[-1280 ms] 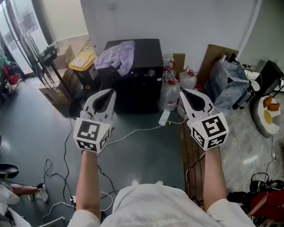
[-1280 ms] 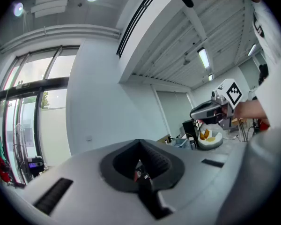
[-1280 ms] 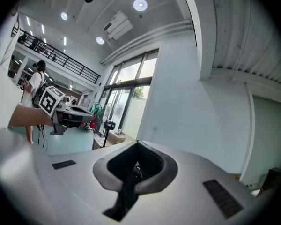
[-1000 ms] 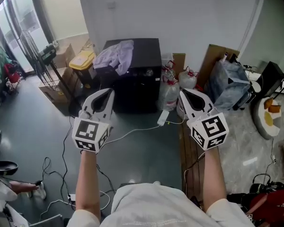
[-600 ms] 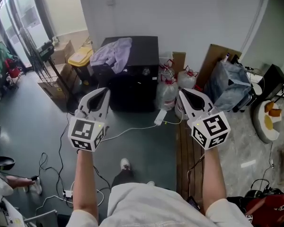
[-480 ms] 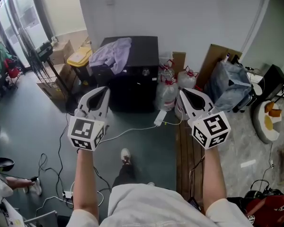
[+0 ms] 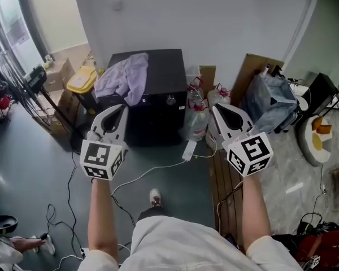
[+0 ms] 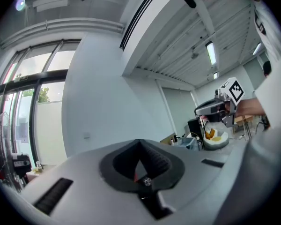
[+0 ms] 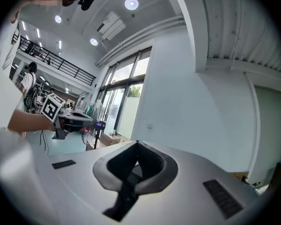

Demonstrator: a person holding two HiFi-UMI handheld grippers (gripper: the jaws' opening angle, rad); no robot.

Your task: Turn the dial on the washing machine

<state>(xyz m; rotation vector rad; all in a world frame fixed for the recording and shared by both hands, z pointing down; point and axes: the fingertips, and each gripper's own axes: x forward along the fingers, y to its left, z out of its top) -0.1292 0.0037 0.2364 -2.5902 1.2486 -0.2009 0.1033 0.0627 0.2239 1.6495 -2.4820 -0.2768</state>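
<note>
Change observed: the machine (image 7: 158, 120) is sitting closer and larger in the head view than a second ago. The person is stepping toward it, one shoe (image 7: 155, 196) forward on the floor (image 7: 178, 182), and both tools are travelling forward with the body. In my judgement this is the approach phase. The dial is not yet being touched and no turning is under way.

Task item: the dial (image 7: 170, 100) is showing as a small round knob on the machine's dark front panel, just below the top edge. It lies right of the cloth (image 7: 123, 79) draped over the top. It is well apart from both tools, between their lines of reach.

Pose: both forearms are extending straight ahead, roughly parallel, and the tools are pointing level toward the wall.

The left tool (image 7: 120, 110) is closed, tips meeting, nothing between them. The right tool (image 7: 218, 109) is likewise closed and empty.
</note>
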